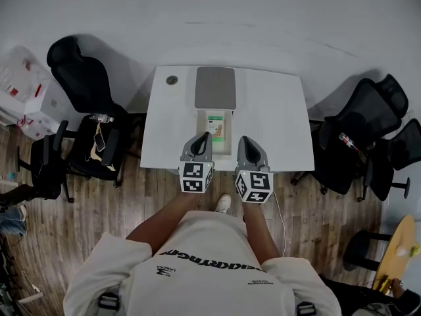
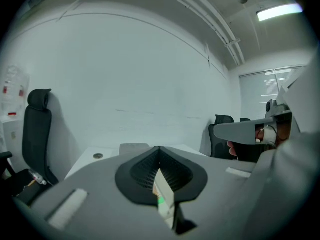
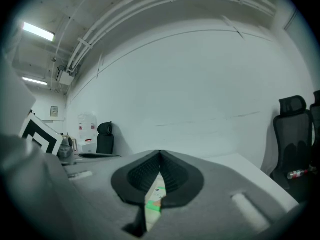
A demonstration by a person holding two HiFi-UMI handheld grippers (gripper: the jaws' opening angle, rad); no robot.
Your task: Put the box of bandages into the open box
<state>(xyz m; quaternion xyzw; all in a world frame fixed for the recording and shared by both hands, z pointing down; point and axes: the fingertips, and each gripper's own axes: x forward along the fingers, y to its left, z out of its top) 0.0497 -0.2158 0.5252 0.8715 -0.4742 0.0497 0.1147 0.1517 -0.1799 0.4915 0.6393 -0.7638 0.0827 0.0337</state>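
On the white table (image 1: 276, 120) stands a shallow open box (image 1: 225, 143), its grey lid (image 1: 215, 87) lying flat just behind it. The white and green box of bandages (image 1: 214, 120) lies inside the open box. My left gripper (image 1: 205, 137) hangs over the box's near left part with its jaws shut and empty. My right gripper (image 1: 242, 139) is level with it, just right of the box, also shut and empty. In each gripper view the bandage box (image 2: 164, 196) (image 3: 154, 199) shows through the gap below the closed jaws (image 2: 159, 149) (image 3: 160, 154).
Black office chairs stand at the table's left (image 1: 85, 87) and right (image 1: 371, 127); the left one holds a phone and a bottle. A round cable hole (image 1: 172, 79) sits at the table's far left corner. White bins (image 1: 26, 91) stand far left.
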